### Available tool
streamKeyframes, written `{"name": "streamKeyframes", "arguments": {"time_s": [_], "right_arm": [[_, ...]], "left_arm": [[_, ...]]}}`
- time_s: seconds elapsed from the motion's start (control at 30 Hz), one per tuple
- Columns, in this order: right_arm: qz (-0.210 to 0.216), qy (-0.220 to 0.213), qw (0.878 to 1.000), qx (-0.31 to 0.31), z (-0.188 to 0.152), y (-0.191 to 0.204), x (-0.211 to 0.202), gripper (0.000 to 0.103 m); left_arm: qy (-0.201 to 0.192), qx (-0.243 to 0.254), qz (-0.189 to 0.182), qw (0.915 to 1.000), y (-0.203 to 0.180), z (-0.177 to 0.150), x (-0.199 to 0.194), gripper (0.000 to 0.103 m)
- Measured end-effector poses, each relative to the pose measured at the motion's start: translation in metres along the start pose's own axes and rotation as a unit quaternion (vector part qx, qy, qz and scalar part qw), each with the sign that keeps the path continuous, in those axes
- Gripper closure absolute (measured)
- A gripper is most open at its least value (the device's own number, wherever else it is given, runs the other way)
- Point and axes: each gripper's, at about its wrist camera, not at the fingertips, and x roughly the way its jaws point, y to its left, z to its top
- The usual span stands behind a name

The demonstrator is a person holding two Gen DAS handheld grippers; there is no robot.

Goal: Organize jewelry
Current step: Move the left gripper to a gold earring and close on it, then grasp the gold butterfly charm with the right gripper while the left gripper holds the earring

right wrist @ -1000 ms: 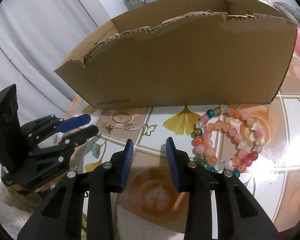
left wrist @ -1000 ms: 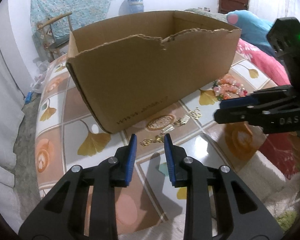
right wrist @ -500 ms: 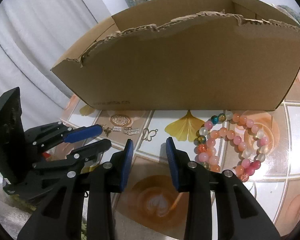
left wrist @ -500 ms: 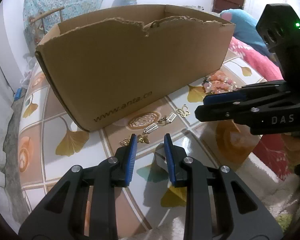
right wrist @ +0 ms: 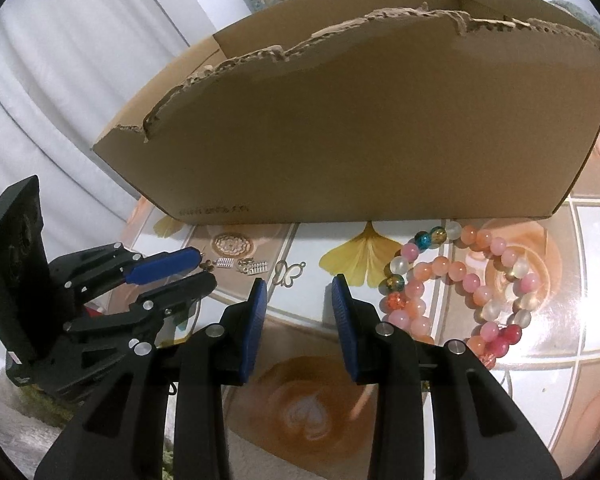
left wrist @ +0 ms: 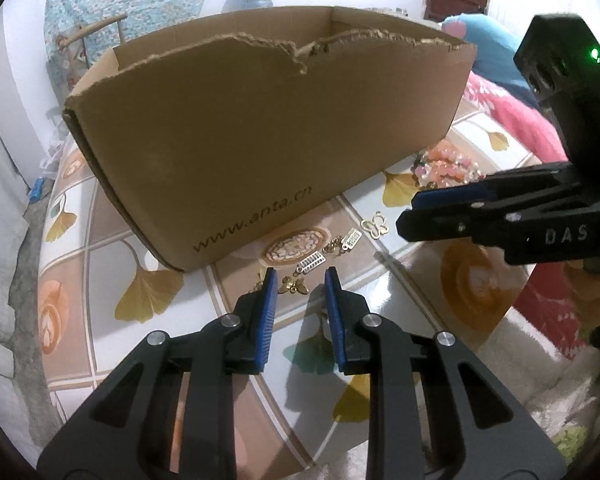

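A torn cardboard box [left wrist: 260,136] stands on the patterned table [left wrist: 148,240]; it also shows in the right wrist view [right wrist: 372,128]. Small gold charms lie in front of it: a gold butterfly charm [left wrist: 295,285], bar charms [left wrist: 311,261] and an outline butterfly [left wrist: 375,225]. My left gripper [left wrist: 299,278] is open, its tips either side of the gold butterfly charm. Beaded bracelets [right wrist: 460,280] lie at the right. My right gripper [right wrist: 298,286] is open and empty above the table, near the outline butterfly [right wrist: 287,273]. The left gripper also shows in the right wrist view [right wrist: 200,268].
A pink blanket [left wrist: 512,120] and a blue plush [left wrist: 484,44] lie to the right of the table. A wooden chair [left wrist: 88,36] with a patterned cloth stands behind the box. White curtains [right wrist: 60,80] hang at the left.
My left gripper has moved forward and down to the charms, so the gold butterfly charm now sits between its tips. The right gripper has edged slightly closer to the table.
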Motion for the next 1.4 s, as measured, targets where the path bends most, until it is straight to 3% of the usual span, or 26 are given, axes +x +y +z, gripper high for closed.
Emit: {"name": "streamKeyframes", "arguments": {"time_s": [0.13, 0.43, 0.9, 1.17, 1.4], "right_arm": [[0.0, -0.001, 1.0, -0.001, 0.0, 0.0, -0.002, 0.07], [-0.001, -0.002, 1.0, -0.004, 0.0, 0.002, -0.003, 0.07], [-0.02, -0.015, 0.999, -0.038, 0.005, 0.01, -0.011, 0.07], [-0.048, -0.007, 0.993, -0.105, 0.016, 0.027, 0.006, 0.076], [-0.057, 0.007, 0.991, -0.12, 0.02, 0.029, 0.018, 0.09]], "left_arm": [[0.001, 0.002, 0.011, 0.9999, -0.001, 0.002, 0.002, 0.087], [0.008, 0.005, 0.016, 0.9998, -0.002, 0.002, 0.001, 0.091], [0.01, 0.007, 0.024, 0.9996, -0.01, -0.007, -0.006, 0.091], [0.006, -0.001, 0.029, 0.9996, -0.009, -0.013, -0.01, 0.091], [0.002, -0.003, 0.025, 0.9997, -0.007, -0.015, -0.011, 0.091]]}}
